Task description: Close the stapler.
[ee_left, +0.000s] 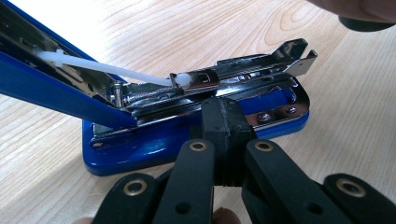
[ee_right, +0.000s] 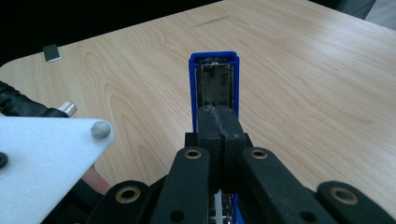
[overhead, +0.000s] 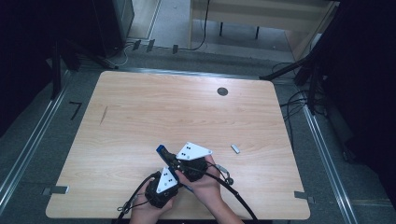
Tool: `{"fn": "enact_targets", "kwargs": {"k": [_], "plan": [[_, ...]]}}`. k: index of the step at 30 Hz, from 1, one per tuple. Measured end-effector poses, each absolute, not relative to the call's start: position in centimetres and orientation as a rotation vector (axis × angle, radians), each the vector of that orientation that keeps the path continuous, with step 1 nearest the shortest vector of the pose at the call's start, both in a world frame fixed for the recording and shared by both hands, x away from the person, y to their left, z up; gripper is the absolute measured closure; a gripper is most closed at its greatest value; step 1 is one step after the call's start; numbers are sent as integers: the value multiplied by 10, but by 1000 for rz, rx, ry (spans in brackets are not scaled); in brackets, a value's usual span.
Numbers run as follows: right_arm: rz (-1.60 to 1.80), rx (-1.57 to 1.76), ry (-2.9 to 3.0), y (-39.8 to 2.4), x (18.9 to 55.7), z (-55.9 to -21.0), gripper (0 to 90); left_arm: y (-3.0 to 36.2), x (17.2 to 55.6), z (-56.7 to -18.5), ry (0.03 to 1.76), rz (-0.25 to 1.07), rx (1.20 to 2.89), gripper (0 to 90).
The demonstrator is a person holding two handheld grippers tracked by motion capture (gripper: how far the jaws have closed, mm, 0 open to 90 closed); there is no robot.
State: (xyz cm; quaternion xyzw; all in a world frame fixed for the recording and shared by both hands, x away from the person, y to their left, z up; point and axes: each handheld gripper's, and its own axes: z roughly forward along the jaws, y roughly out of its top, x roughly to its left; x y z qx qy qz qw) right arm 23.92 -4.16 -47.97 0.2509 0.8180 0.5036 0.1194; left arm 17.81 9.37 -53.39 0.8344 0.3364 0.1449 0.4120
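Behind both shut tools, blue stapler [ee_left: 196, 140] partly hidden.

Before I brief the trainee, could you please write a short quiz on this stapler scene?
1. True or false: the blue stapler lies with its lid swung open.
2. Which is shut: A the left gripper alone, B the right gripper alone, C both?
3. What small metal item lies on the table beyond the hands?
Key: 1 true. 2 C. 3 A staple strip, apart from the stapler.
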Motion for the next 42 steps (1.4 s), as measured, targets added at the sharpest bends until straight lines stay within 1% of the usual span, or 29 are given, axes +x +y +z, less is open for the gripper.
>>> {"fn": "enact_targets", "kwargs": {"k": [25, 42], "plan": [[1401, 751, 2477, -29, 253, -489, 900, 93, 178, -534, 845, 371, 2102, 900], [1275, 801, 2571, -14, 262, -501, 900, 94, 178, -534, 843, 369, 2101, 900]]}}
